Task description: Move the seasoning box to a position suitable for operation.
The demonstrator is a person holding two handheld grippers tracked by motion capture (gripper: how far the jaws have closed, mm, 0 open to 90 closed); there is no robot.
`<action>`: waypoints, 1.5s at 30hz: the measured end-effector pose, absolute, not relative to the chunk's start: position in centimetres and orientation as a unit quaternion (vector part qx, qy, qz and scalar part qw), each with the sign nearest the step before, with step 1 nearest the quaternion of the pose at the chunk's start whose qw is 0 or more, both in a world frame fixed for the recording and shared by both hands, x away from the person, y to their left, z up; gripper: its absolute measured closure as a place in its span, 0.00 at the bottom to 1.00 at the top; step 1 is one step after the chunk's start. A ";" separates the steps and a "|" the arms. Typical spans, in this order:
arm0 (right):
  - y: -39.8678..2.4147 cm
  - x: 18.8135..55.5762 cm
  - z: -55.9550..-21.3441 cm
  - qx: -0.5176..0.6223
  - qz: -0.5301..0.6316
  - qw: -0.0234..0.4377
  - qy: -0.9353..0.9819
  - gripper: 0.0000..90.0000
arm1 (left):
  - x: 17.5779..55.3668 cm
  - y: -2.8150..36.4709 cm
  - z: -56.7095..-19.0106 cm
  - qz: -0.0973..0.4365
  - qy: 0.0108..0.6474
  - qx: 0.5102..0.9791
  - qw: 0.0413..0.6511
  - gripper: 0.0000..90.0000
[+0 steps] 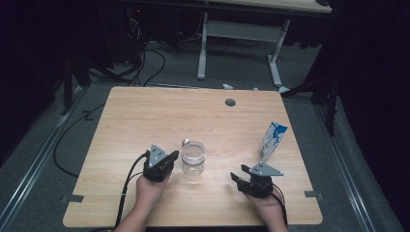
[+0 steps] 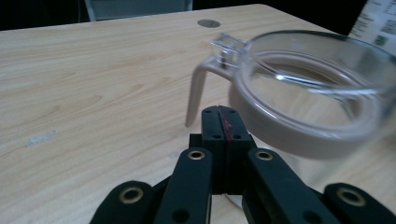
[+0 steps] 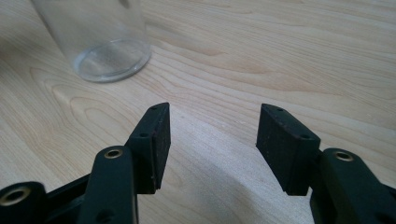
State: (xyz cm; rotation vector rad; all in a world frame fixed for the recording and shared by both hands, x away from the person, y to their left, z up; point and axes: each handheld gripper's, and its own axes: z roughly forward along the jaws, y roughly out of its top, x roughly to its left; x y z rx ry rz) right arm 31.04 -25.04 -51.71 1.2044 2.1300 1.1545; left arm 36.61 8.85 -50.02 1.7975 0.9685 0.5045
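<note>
Between both grippers, clear glass jug (image 1: 193, 158) stands upright, empty.

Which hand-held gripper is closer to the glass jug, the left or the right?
The left. The left hand-held gripper sits right beside the glass jug, jaws shut. The right hand-held gripper waits farther off on the jug's other side, jaws open and empty.

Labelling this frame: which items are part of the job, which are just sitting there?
In the job: glass jug, beside the shut left gripper; open right gripper.

Lying about: blue-and-white carton on the table; second desk behind.
</note>
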 end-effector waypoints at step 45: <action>-24.8 31.7 -51.3 0.438 0.420 0.215 0.765 0.57 | 33.8 7.4 -49.8 0.174 0.364 0.776 0.485 0.68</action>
